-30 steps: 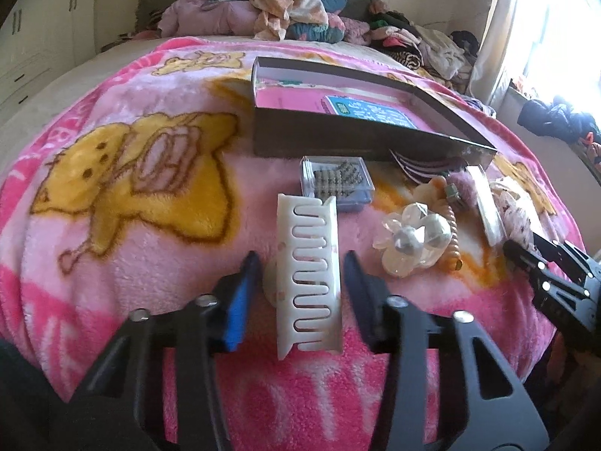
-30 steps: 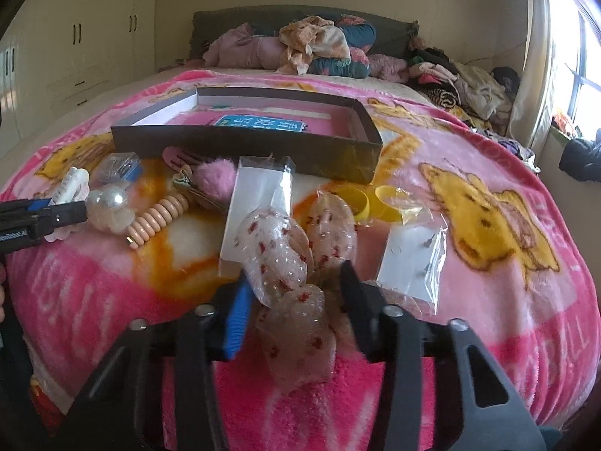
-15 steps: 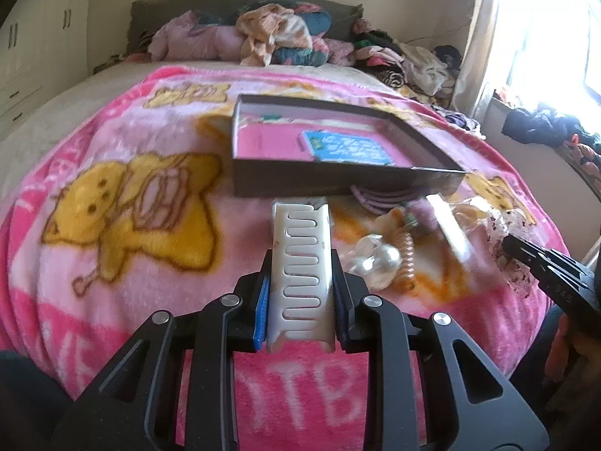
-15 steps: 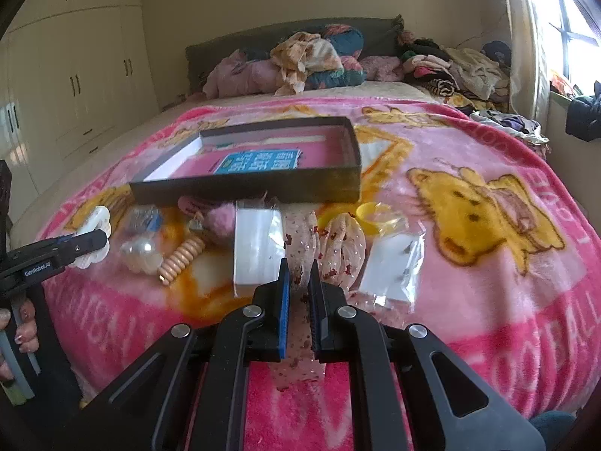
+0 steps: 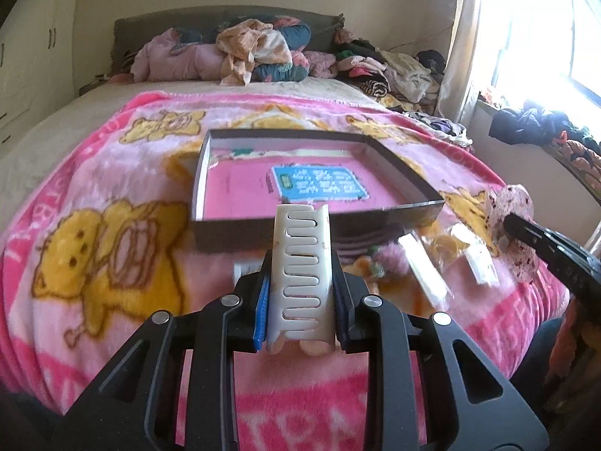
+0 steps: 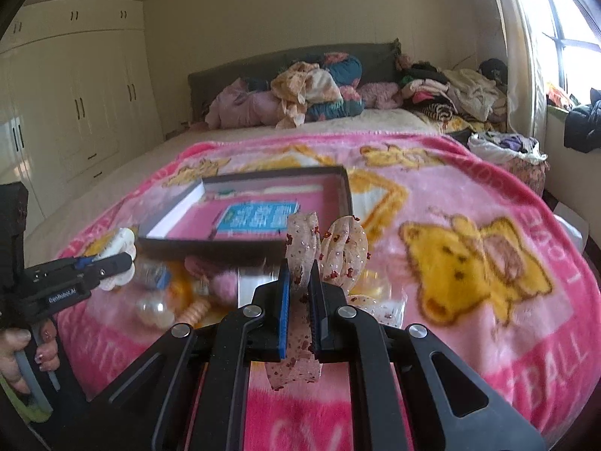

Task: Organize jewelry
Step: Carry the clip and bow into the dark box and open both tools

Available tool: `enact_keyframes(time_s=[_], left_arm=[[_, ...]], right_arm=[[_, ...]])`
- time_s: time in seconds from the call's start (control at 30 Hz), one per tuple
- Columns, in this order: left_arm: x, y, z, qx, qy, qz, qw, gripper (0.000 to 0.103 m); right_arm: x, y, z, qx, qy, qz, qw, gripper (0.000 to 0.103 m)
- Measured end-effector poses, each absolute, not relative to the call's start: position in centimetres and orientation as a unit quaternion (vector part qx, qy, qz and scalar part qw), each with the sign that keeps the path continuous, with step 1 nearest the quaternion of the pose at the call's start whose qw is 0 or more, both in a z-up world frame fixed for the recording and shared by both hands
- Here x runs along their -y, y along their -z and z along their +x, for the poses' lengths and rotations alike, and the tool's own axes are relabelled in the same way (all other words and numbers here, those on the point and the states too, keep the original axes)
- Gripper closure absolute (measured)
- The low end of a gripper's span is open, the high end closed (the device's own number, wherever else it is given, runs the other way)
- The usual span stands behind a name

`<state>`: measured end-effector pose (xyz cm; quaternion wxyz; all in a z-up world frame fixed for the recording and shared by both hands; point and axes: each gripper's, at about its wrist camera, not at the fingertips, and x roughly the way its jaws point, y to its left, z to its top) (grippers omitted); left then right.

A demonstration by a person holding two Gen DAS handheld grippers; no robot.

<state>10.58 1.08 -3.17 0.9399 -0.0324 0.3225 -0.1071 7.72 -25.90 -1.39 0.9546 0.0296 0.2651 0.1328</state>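
Clip and bow both in your grip. Your left tool [image 5: 301, 297] is clamped on the white comb-toothed hair clip [image 5: 302, 270], pads pressed against its long sides, the clip sticking out forward past the fingertips and held clear above the pink blanket [image 5: 94, 248] on the bed. Your right tool [image 6: 300, 300] is pinched nearly closed on the sheer red-speckled bow [image 6: 326, 251]; its loops fan out above the fingertips and a ribbon tail hangs below the pads. Beyond both tools sits the dark open box [image 5: 398, 173], pink inside with a blue label, near the middle of the blanket. Between the box and the bed's near edge you've got the rest of the pile: a fuzzy pink piece [image 6: 221, 285], a pearly ball [image 6: 152, 310], a peach coil tie [image 6: 195, 310] and clear packets [image 5: 422, 267]. Motion blur smears the small stuff. Your hand [image 6: 22, 353] shows at the left edge of the right wrist view.
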Motion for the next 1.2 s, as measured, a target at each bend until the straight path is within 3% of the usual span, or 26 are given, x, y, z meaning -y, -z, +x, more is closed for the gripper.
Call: enact_keyframes(time_s=[0.83,1.2], left_arm=[[1.0,1.7,19.8,-0.313,0.083,-0.026,0.946,0.084],[0.7,3.3,23.9,-0.329,0.066,-0.016,0.942,0.084]], right_arm=[[22.4,-1.1,18.5,-0.255,-0.174,0.006,0.951,0.094],[21.6,1.2,23.7,-0.287,-0.172,-0.001,0.942,0.094]])
